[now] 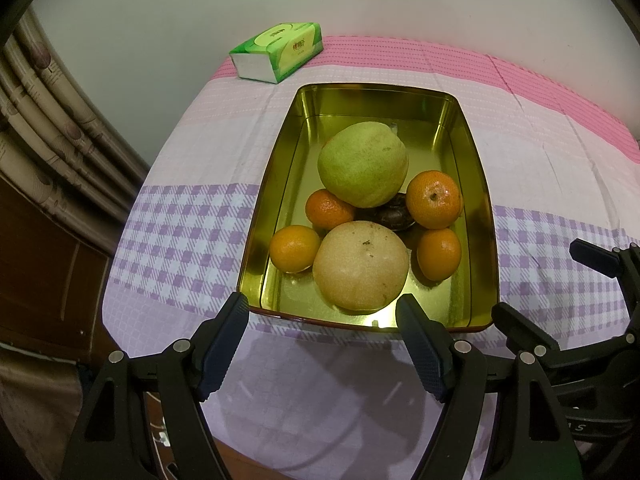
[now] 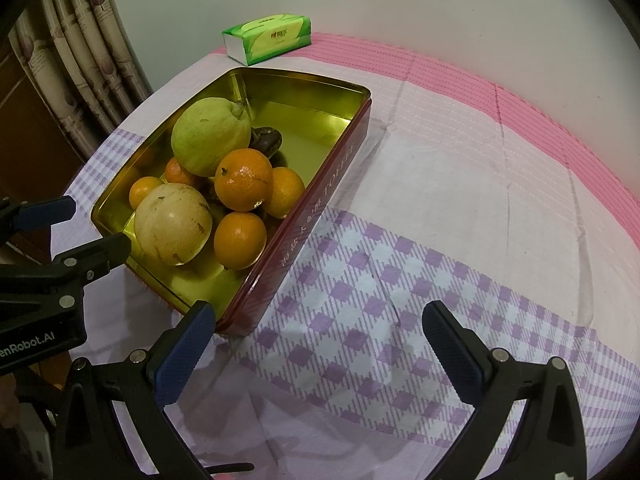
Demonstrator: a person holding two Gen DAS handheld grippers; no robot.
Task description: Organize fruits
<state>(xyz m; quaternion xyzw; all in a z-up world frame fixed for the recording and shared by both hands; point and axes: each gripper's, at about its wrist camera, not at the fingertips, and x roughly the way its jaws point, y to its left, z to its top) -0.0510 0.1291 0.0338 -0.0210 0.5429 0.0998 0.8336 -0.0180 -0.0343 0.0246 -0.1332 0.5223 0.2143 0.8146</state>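
A gold-lined tin (image 1: 476, 184) (image 2: 320, 208) with dark red sides stands on the checked cloth. It holds a large green fruit (image 1: 363, 164) (image 2: 208, 136), a pale yellow round fruit (image 1: 360, 266) (image 2: 172, 228), several oranges (image 1: 434, 199) (image 2: 243, 180) and a dark fruit (image 1: 390, 216) (image 2: 266, 140) half hidden under them. My left gripper (image 1: 323, 303) (image 2: 94, 222) hovers open at the tin's near end, just short of the yellow fruit, gripping nothing. My right gripper (image 2: 318, 308) (image 1: 538, 280) is open over bare cloth beside the tin's right wall.
A green tissue pack (image 1: 276, 50) (image 2: 268, 40) lies at the far edge, against the white wall. Patterned curtains (image 1: 52, 120) (image 2: 80, 40) hang at the left. The cloth (image 2: 460, 200) with its pink band stretches to the right of the tin.
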